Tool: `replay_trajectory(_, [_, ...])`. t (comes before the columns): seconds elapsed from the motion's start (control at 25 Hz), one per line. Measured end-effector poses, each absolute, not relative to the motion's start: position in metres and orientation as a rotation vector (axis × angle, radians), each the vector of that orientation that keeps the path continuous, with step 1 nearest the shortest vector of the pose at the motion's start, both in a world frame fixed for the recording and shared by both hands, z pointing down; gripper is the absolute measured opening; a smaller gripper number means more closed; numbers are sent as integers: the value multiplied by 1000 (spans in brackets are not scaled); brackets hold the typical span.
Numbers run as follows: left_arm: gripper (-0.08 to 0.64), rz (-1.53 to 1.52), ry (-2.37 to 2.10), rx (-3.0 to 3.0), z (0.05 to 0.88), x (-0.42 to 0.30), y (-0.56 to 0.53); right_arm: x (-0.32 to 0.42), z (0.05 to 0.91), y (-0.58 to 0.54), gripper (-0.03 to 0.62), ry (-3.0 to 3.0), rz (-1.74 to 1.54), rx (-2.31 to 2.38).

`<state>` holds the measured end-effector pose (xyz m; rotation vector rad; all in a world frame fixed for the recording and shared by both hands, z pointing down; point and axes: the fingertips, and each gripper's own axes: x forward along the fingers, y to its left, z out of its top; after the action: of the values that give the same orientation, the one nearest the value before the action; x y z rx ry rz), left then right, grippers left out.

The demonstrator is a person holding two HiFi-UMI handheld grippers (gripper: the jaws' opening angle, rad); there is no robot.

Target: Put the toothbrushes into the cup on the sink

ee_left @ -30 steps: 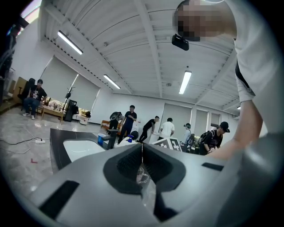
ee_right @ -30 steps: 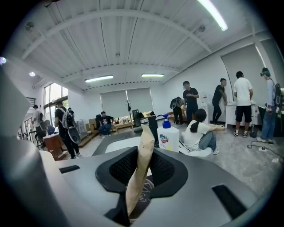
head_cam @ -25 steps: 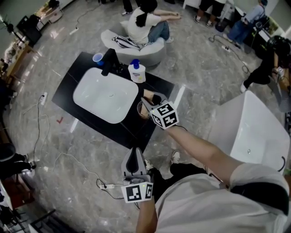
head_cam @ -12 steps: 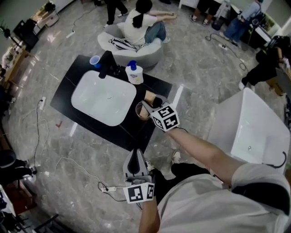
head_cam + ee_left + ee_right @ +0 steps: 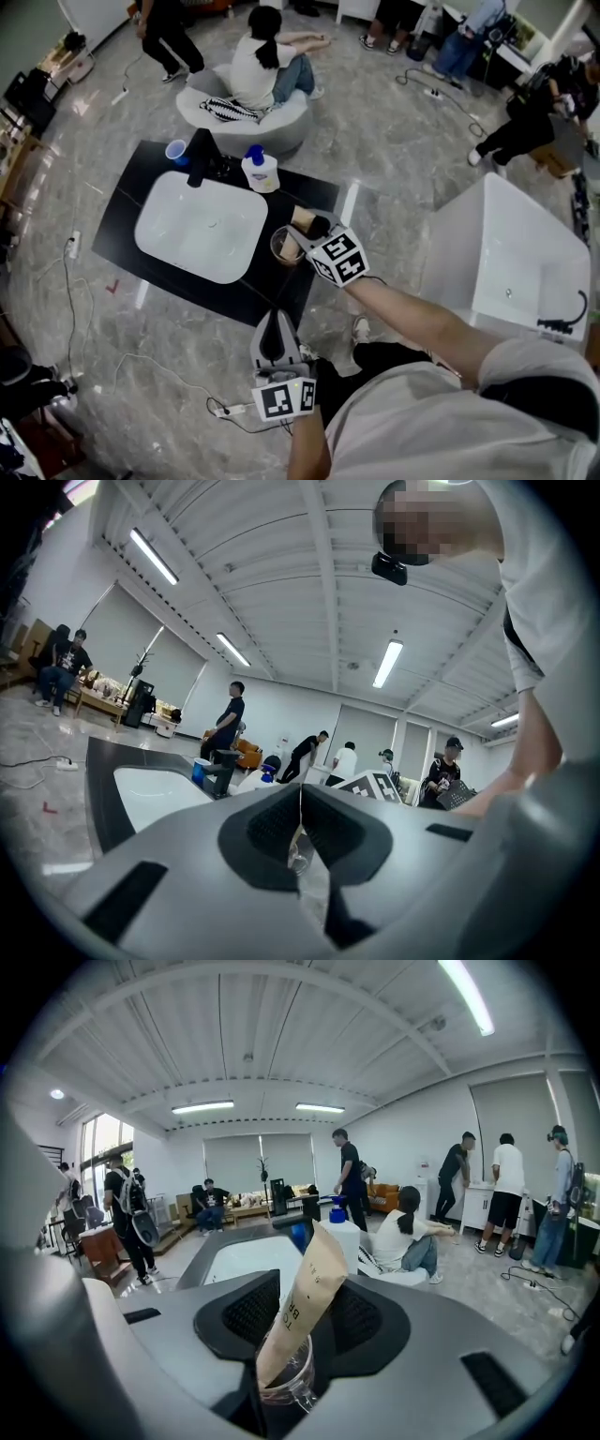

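I see the black counter (image 5: 246,289) standing alone on the marble floor, with open floor along its near and left edges. The white bathtub (image 5: 511,253) is well apart on the right. A seated person is close behind the far edge. The white basin (image 5: 187,234) takes up most of the top and leaves only narrow black strips around it.

The clear cup (image 5: 281,248) stands on the right-hand strip, between the basin rim and the counter's right edge and near both. There is little room to either side of it. The soap pump bottle (image 5: 260,172) is behind it near the far edge. The black faucet (image 5: 199,157) and a blue cup (image 5: 175,150) are farther left.

My right gripper (image 5: 302,230) is over the clear cup. Its own view shows the jaws narrowed onto a paper-wrapped toothbrush (image 5: 305,1288) that leans between the pads, with its lower end down inside the cup (image 5: 286,1387). The gripper body cuts off the cup's base, and only part of the print on the wrapper can be read.

My left gripper (image 5: 275,323) hangs off the counter's near corner, over the floor. Its jaws are pressed together with nothing between them (image 5: 300,817). From the head view, the right gripper's marker cube hides most of the packet.
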<state>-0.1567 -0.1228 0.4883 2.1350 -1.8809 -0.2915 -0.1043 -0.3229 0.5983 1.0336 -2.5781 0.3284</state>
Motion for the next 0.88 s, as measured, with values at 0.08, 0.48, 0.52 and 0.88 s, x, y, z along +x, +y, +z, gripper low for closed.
replay_trajectory(0.08, [9, -310, -1859, 2143, 490, -159, -127, -103, 595, -324, 159, -2568, 307, 1041])
replay_trajectory(0.48, [9, -373, -1781, 2214, 479, -177, -143, -94, 568, -344, 158, -2537, 284, 1153])
replay_trajectory(0.52, [9, -376, -1778, 2217, 479, -178, -143, -94, 566, -346, 158, -2536, 283, 1169])
replay_trajectory(0.88, [9, -356, -1694, 2274, 484, -177, -138, -81, 550, -345, 158, -2526, 266, 1274])
